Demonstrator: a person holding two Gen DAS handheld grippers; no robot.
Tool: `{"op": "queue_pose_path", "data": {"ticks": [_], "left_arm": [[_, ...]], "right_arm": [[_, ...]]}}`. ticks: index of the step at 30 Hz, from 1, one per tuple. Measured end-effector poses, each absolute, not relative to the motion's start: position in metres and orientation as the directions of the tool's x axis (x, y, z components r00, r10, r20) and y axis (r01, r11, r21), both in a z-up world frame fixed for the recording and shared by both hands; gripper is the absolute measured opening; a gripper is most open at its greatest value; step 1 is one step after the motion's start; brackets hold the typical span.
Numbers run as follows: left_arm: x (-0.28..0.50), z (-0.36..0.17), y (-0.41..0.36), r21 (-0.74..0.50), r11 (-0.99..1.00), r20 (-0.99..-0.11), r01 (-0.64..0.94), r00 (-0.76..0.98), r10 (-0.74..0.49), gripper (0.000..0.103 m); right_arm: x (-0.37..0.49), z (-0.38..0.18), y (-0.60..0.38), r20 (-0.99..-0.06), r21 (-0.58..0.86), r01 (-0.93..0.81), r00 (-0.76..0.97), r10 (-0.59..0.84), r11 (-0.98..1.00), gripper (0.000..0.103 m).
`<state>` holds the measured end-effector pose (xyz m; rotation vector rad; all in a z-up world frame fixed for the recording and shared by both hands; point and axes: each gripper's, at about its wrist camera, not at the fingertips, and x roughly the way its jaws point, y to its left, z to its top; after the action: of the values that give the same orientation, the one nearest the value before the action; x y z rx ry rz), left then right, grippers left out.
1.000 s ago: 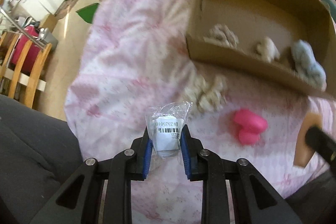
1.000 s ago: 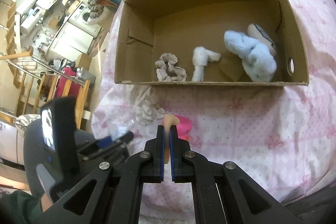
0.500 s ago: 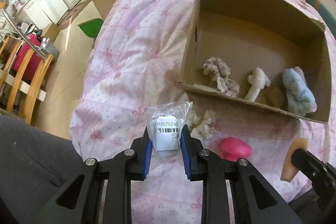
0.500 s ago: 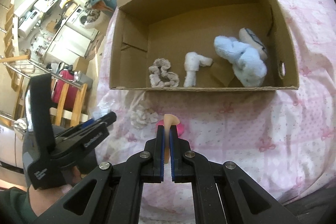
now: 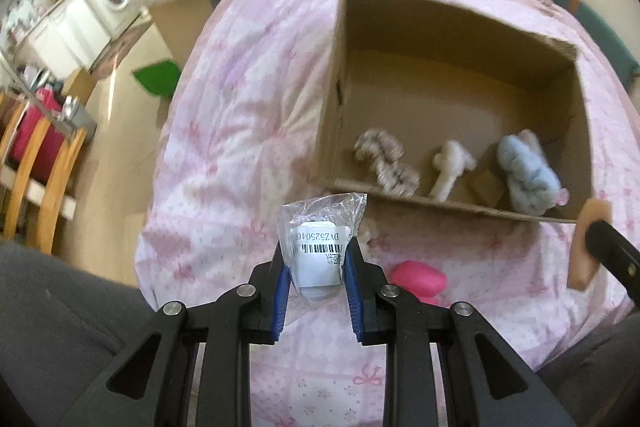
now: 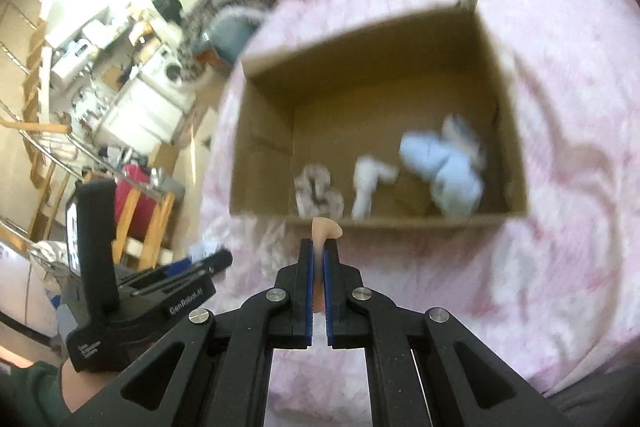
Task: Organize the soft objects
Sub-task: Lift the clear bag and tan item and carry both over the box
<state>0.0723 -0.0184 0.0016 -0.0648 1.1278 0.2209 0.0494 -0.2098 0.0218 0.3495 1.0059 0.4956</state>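
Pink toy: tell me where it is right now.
In the left wrist view the pink toy lies on the pink quilt, outside the box and below its near wall, just right of the left claw and its bagged item.

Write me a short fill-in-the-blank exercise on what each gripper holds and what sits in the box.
1. The left gripper is shut on a clear ____ bearing a barcode label.
2. The right gripper pinches a thin ____-coloured piece.
3. The pale blue plush lies inside the ____ box.

Missing words: plastic bag; peach; cardboard
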Motion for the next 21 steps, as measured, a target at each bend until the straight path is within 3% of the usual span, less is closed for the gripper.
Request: {"op": "queue_pose_path", "data": {"ticks": [11,21], "left_arm": [[0.103,0.044,-0.019,-0.005,0.989,-0.856,-0.15,0.512,0.073,0.023],[0.144,0.042,-0.033,-0.015,0.996,-0.854,-0.084,0.52,0.031,0.023]], "right_arm": [[0.067,0.045,-0.217,-0.697,0.503,-0.22,0.468,0.543,0.836,0.006],[0.12,0.044,-0.225,-0.732,0.476,-0.179,0.463,0.5,0.861,0.006]]}}
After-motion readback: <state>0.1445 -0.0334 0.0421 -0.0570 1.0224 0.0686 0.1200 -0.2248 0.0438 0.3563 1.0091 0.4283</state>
